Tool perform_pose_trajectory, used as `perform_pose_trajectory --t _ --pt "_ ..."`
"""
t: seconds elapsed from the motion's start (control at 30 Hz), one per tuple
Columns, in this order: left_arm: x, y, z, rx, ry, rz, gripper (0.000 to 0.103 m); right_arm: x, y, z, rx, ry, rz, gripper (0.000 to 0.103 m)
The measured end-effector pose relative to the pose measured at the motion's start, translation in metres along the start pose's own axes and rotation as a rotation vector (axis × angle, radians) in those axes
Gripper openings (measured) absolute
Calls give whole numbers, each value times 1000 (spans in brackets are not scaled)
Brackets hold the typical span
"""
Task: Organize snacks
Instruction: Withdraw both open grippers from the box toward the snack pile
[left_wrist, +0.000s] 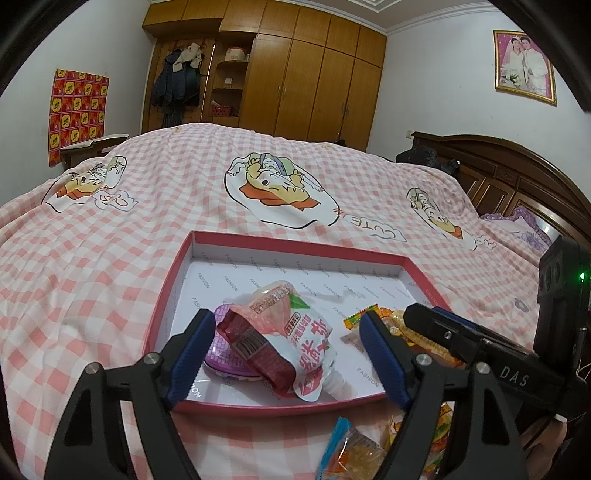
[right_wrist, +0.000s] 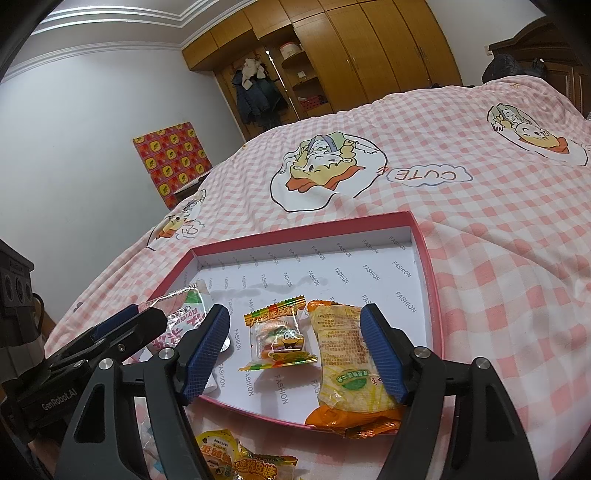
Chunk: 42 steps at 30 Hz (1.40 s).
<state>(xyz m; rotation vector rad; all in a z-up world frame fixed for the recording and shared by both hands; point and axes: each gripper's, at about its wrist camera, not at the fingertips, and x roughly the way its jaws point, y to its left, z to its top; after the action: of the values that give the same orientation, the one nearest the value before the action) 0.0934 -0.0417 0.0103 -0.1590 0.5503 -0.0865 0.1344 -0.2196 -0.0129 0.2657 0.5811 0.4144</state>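
Both grippers hang wide open over the near end of the red box (right_wrist: 430, 258) on the bed. The right gripper (right_wrist: 295, 354) brackets an orange packet (right_wrist: 345, 354) lying lengthwise away from it, hanging over the rim. The left gripper (left_wrist: 286, 354) frames a pink pouch (left_wrist: 291, 332). More snacks (right_wrist: 236, 456) wait outside, probably next.

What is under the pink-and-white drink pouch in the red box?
The pouch lies on a dark red packet, which rests on a round purple tin in the red box. The tin's top is mostly covered.
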Motion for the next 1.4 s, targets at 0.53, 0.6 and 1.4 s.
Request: perform_pose_trajectory --t 0.53,0.6,1.4 --pt "-2 1 1 3 -2 0 84 -2 -2 1 4 -8 2 75" --pt "-3 0 1 4 -3 -1 84 -3 -2 1 5 -9 4 75" --pt "-39 2 9 43 30 -9 85 -35 9 4 3 -29 -7 75"
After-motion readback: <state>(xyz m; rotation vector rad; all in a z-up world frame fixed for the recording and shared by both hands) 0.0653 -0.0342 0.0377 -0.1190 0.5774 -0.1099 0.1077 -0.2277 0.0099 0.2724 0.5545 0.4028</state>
